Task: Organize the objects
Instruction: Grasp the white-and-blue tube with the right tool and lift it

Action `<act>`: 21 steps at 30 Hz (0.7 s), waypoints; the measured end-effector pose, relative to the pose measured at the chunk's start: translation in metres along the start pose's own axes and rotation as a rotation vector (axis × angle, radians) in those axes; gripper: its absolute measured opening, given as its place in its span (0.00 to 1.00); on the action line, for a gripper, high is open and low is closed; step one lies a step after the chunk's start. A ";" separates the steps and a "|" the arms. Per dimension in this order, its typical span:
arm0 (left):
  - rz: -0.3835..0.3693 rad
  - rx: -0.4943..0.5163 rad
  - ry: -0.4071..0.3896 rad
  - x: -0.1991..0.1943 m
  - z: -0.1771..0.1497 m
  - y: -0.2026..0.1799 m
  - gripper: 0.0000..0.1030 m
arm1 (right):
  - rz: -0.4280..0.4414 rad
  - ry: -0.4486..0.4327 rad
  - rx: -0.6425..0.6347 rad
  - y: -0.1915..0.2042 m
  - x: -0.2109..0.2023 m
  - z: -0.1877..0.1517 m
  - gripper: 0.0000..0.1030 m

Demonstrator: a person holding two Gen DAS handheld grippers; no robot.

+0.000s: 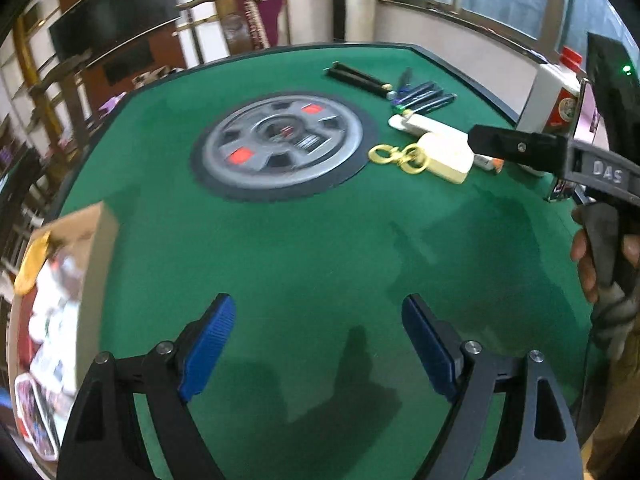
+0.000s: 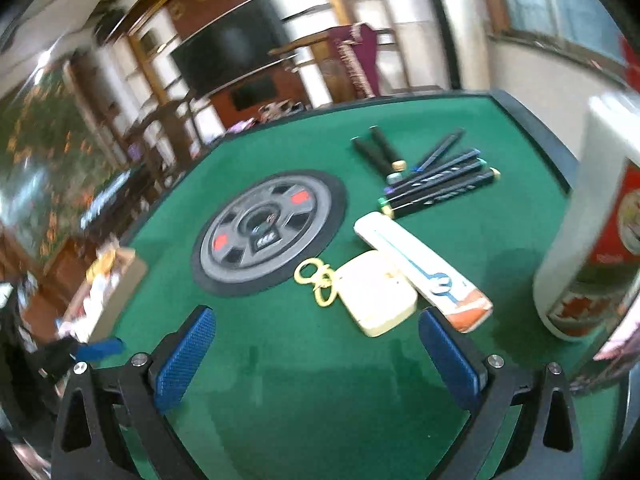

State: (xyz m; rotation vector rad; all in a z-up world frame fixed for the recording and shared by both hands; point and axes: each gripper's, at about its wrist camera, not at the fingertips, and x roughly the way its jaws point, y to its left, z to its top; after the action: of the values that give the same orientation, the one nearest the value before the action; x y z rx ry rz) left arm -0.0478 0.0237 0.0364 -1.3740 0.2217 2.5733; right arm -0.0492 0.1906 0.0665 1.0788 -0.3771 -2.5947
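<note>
- The left gripper [image 1: 318,346] hangs over bare green felt of the table [image 1: 304,248], its blue pads spread wide with nothing between them.
- The right gripper [image 2: 316,354] is likewise spread wide and empty, just short of the cream case [image 2: 374,294].
- That cream case lies flat on the felt with a gold keyring [image 2: 316,278] attached at its left end.
- Touching the case's right side lies a white tube with an orange end [image 2: 420,266], angled away toward the back.
- To the right stands a white carton with a red label [image 2: 592,240], blurred, so its print cannot be read.
- At the left table edge sits a cardboard box [image 1: 60,280] holding packets, too smeared to identify.
- In the table's centre is a round grey dial with red marks [image 1: 282,144].
- Farther back, a cluster of dark pens [image 2: 440,184] lies side by side, with two black sticks [image 2: 378,152] just behind them.
</note>
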 end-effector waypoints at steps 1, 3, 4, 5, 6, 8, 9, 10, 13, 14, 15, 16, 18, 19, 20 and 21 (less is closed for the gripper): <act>0.010 0.013 -0.015 0.003 0.005 -0.007 0.82 | 0.007 -0.010 0.006 0.000 -0.004 0.001 1.00; 0.099 0.044 -0.067 0.009 0.019 -0.021 0.82 | -0.009 -0.033 0.004 0.000 -0.009 0.003 1.00; 0.128 0.052 -0.081 0.012 0.024 -0.025 0.82 | -0.019 -0.039 0.004 0.000 -0.010 0.003 1.00; 0.175 0.063 -0.105 0.015 0.029 -0.030 0.82 | -0.024 -0.043 0.007 0.000 -0.011 0.003 1.00; 0.203 0.070 -0.119 0.018 0.032 -0.033 0.82 | -0.025 -0.046 0.012 -0.001 -0.012 0.003 1.00; 0.236 0.077 -0.140 0.022 0.037 -0.038 0.82 | -0.032 -0.055 0.023 -0.002 -0.013 0.005 1.00; 0.246 0.078 -0.144 0.026 0.039 -0.040 0.82 | -0.035 -0.059 0.024 -0.004 -0.014 0.006 1.00; 0.250 0.080 -0.144 0.029 0.041 -0.041 0.82 | -0.039 -0.065 0.025 -0.004 -0.015 0.008 1.00; 0.243 0.081 -0.134 0.032 0.043 -0.040 0.82 | -0.038 -0.086 0.010 -0.005 -0.018 0.020 1.00; 0.236 0.080 -0.129 0.034 0.044 -0.040 0.82 | -0.041 -0.086 0.007 -0.006 -0.018 0.026 1.00; 0.232 0.078 -0.128 0.035 0.045 -0.040 0.82 | -0.039 -0.083 0.007 -0.007 -0.017 0.028 1.00; 0.230 0.077 -0.126 0.036 0.045 -0.040 0.82 | -0.029 -0.070 0.006 -0.009 -0.013 0.034 1.00; 0.230 0.079 -0.119 0.041 0.046 -0.042 0.82 | -0.011 -0.034 0.006 -0.012 -0.003 0.043 1.00; 0.230 0.080 -0.116 0.044 0.046 -0.044 0.82 | -0.006 -0.013 0.005 -0.014 0.004 0.047 1.00; 0.229 0.079 -0.113 0.046 0.046 -0.045 0.82 | -0.006 0.010 -0.003 -0.015 0.012 0.050 1.00; 0.227 0.079 -0.110 0.047 0.046 -0.045 0.82 | -0.006 0.028 -0.011 -0.016 0.019 0.052 1.00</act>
State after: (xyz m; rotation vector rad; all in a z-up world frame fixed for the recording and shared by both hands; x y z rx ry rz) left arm -0.0986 0.0839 0.0211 -1.2398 0.4813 2.7789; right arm -0.1018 0.2041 0.0842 1.1126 -0.3529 -2.5807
